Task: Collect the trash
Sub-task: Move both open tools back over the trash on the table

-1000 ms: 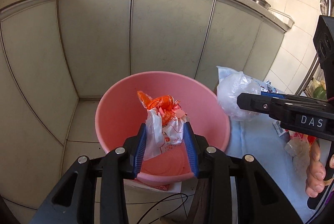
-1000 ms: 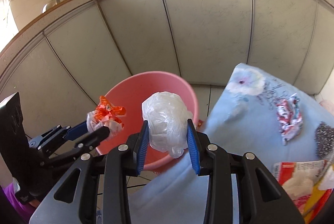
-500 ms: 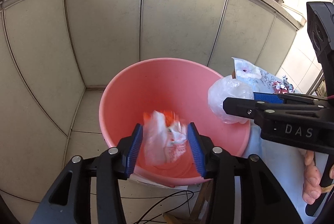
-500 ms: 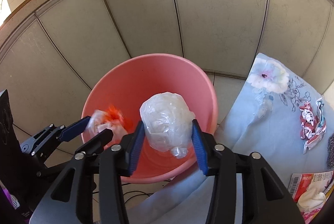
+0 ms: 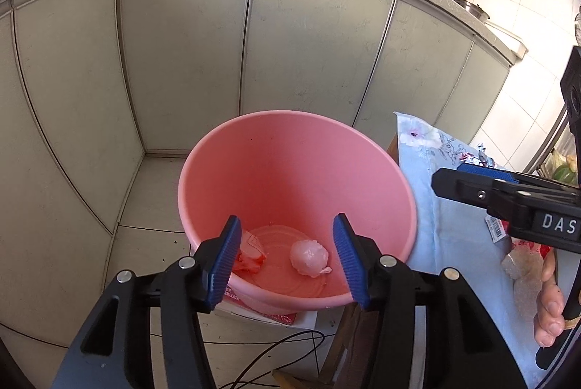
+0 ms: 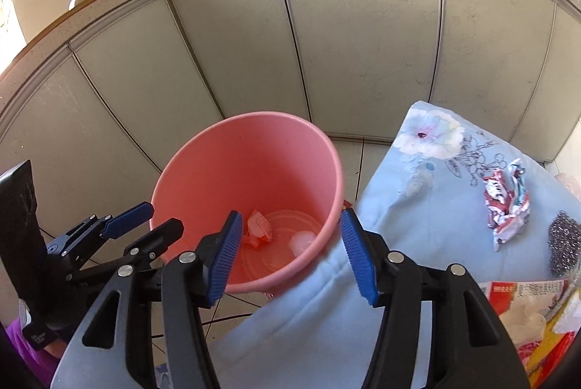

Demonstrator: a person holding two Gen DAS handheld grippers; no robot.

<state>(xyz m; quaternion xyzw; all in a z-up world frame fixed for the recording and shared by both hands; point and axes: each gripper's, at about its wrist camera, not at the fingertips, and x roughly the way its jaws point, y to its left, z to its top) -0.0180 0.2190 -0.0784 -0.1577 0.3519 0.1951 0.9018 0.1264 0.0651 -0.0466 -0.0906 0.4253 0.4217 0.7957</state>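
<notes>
Tools gape; trash seemingly binned.

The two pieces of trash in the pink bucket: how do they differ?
The orange-and-white wrapper is a flattened, creased packet with printed colour; the clear plastic bag is a rounded, plain, translucent wad. In the left wrist view the wrapper lies at the left of the pink bucket's floor, the bag to its right, apart from it. Both rest on the bottom, free of either gripper.
</notes>
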